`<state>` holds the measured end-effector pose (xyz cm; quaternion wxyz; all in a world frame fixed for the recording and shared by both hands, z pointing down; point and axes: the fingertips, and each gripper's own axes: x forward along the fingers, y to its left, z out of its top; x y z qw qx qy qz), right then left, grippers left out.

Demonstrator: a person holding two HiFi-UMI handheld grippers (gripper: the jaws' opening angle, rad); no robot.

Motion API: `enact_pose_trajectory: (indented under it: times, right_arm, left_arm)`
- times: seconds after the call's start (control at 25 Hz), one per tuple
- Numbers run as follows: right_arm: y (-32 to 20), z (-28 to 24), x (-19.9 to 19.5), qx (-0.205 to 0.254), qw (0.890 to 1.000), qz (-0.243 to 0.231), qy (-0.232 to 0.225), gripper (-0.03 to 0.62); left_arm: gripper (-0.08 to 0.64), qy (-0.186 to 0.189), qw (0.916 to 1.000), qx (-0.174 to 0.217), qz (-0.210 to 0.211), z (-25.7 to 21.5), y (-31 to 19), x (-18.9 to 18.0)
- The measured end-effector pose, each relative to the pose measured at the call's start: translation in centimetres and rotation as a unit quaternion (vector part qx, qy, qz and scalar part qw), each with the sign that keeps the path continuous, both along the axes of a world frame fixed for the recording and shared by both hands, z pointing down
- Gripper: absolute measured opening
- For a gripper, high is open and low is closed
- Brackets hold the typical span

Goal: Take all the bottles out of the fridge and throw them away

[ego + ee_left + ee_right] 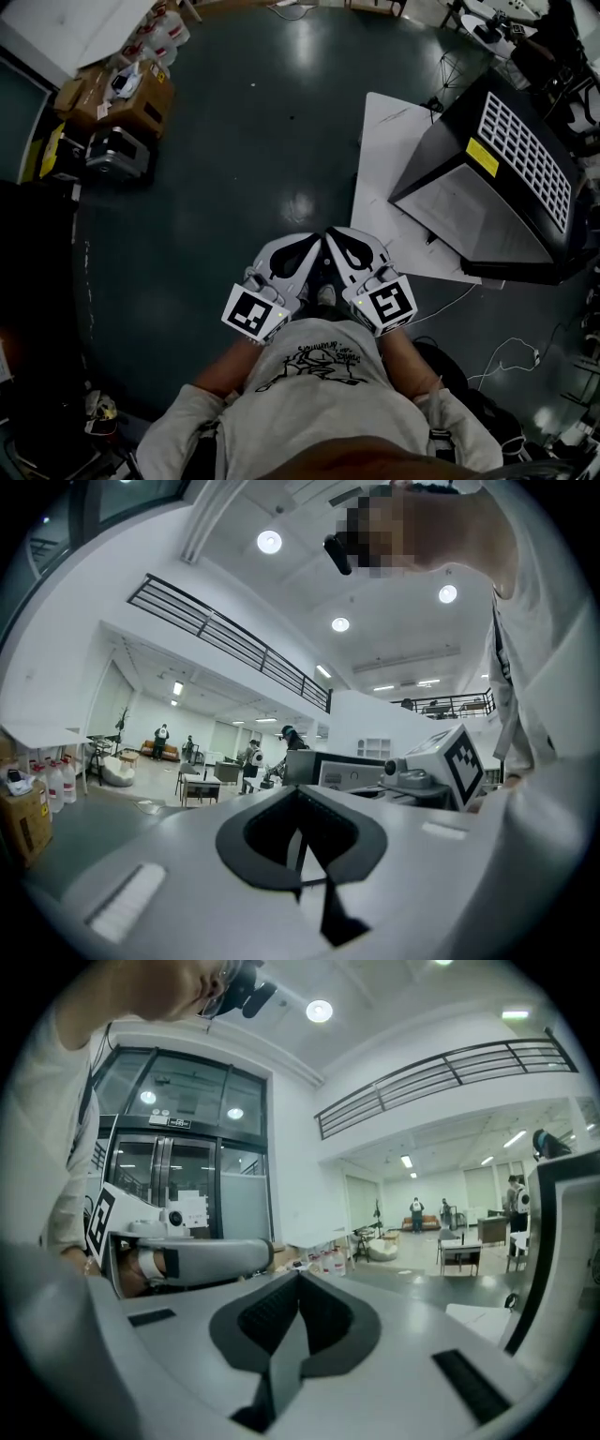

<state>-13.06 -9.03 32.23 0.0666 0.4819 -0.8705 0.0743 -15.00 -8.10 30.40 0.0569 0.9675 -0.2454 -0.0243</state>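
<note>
Head view: you held the left gripper (305,246) and right gripper (345,246) side by side, both jaws pressed together on nothing. Black cabinet (506,178), probably the fridge, stood ahead-right of the jaws, nearer your right gripper; no bottles showed.

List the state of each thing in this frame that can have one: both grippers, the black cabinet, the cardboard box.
left gripper: shut, nothing held.
right gripper: shut, nothing held.
black cabinet: upright on the white mat, front looks closed, no bottles seen.
cardboard box: on the floor; open or closed is too small to tell.
</note>
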Motion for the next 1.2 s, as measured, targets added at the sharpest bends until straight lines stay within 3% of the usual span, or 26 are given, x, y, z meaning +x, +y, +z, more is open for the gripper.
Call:
enact_pose_trajectory:
  times: [0.52,0.64,1.2]
  right_arm:
    - [2.5,-5.2,0.9,0.035,0.999,0.007,0.009,0.011]
    - [3.1,-6.1,1.3,0.037,0.999,0.013,0.013,0.011]
    - [5.1,-8.9,3.4,0.036,0.998,0.041,0.009,0.011]
  left_arm:
    - [0.008,0.007,0.9988,0.027,0.041,-4.6,2.8,1.1]
    - [0.008,0.003,0.9986,0.011,0.052,-5.1,3.7,1.7]
    - [0.008,0.018,0.996,0.009,0.087,-7.6,5.4,3.9]
